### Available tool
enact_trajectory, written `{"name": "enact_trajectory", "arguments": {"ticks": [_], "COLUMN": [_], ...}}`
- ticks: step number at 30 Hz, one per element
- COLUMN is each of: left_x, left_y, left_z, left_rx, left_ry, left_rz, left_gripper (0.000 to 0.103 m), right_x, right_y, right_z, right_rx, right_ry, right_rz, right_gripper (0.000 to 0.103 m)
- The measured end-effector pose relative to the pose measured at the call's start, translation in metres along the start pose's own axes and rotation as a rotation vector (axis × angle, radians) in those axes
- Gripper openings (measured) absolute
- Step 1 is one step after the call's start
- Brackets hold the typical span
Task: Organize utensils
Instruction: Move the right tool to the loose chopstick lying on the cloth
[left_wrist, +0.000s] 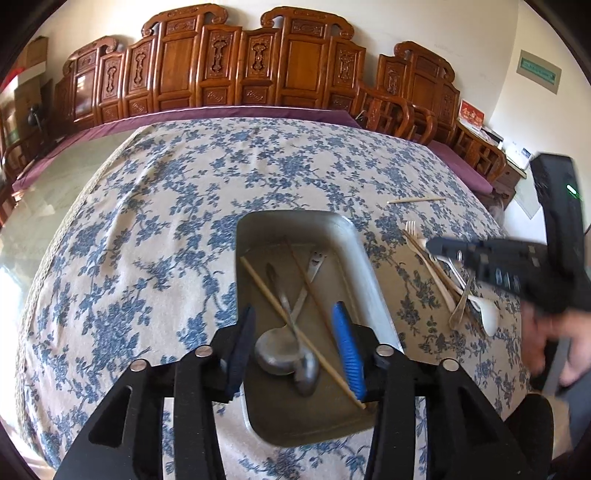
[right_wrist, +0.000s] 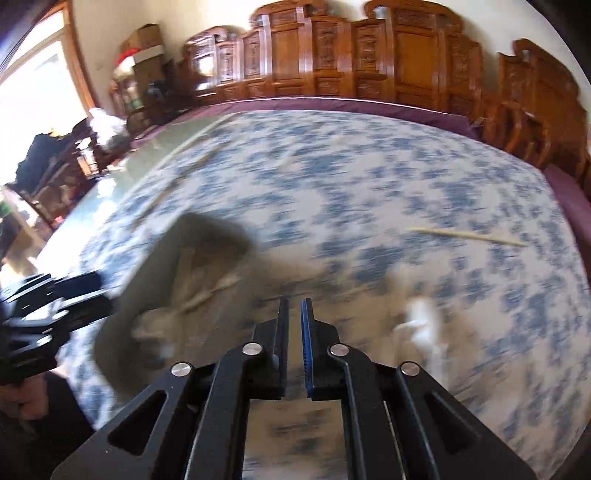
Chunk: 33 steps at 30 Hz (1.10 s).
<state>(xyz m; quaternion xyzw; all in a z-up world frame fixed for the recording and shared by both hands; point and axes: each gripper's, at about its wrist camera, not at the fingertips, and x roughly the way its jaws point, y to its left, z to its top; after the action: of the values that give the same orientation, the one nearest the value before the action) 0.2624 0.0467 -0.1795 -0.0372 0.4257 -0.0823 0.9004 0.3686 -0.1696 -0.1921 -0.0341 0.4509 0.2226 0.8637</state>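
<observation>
A grey metal tray (left_wrist: 354, 251) lies on the blue-flowered tablecloth and holds metal spoons (left_wrist: 284, 354), a metal fork (left_wrist: 314, 266) and chopsticks (left_wrist: 295, 328). My left gripper (left_wrist: 295, 332) hovers open and empty over the tray's near end. To the tray's right lies a pile of loose utensils (left_wrist: 454, 284): pale forks, a white spoon, a metal piece. My right gripper (left_wrist: 436, 247) is above that pile. In the blurred right wrist view its jaws (right_wrist: 294, 306) stand almost closed with a narrow gap and nothing between them; the tray (right_wrist: 147, 280) is to their left, white utensils (right_wrist: 424, 321) to their right.
A single chopstick (left_wrist: 415, 199) lies on the cloth beyond the pile; it also shows in the right wrist view (right_wrist: 469, 236). Carved wooden chairs (left_wrist: 258, 62) line the table's far edge. A glass table top (left_wrist: 33, 221) is bare at the left.
</observation>
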Motion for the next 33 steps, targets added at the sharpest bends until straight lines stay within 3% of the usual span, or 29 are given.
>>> {"name": "enact_trajectory", "arguments": {"ticks": [4,7,12,17,24,33], "left_x": [0.006,0.009,0.015,0.018,0.02,0.02], "left_y": [-0.009,-0.013,-0.019,-0.025,-0.025,-0.028], "left_z": [0.005,0.009,0.015,0.017,0.017,0.018], "left_rx": [0.005,0.001,0.004,0.011,0.001,0.007], "left_ry": [-0.003,-0.008,-0.013,-0.021,-0.014,-0.008], "left_rz": [0.001,0.001,0.002,0.011,0.001,-0.012], "left_gripper": [0.049,0.053,0.061,0.061,0.061,0.061], "right_x": [0.013,0.025,0.049,0.074,0.096,0.117], "right_y": [-0.059,-0.094,-0.135,-0.179,-0.213,-0.207], "right_z": [0.013,0.021,0.036,0.046,0.054,0.077], "right_rx": [0.072,0.134,0.225,0.376,0.529,0.447], "right_ry": [0.002,0.006,0.024,0.047,0.052,0.127], "right_rz": [-0.076,-0.13,-0.196,-0.239,-0.28,-0.439], "right_gripper": [0.02,0.033,0.039,0.039,0.044,0.044]}}
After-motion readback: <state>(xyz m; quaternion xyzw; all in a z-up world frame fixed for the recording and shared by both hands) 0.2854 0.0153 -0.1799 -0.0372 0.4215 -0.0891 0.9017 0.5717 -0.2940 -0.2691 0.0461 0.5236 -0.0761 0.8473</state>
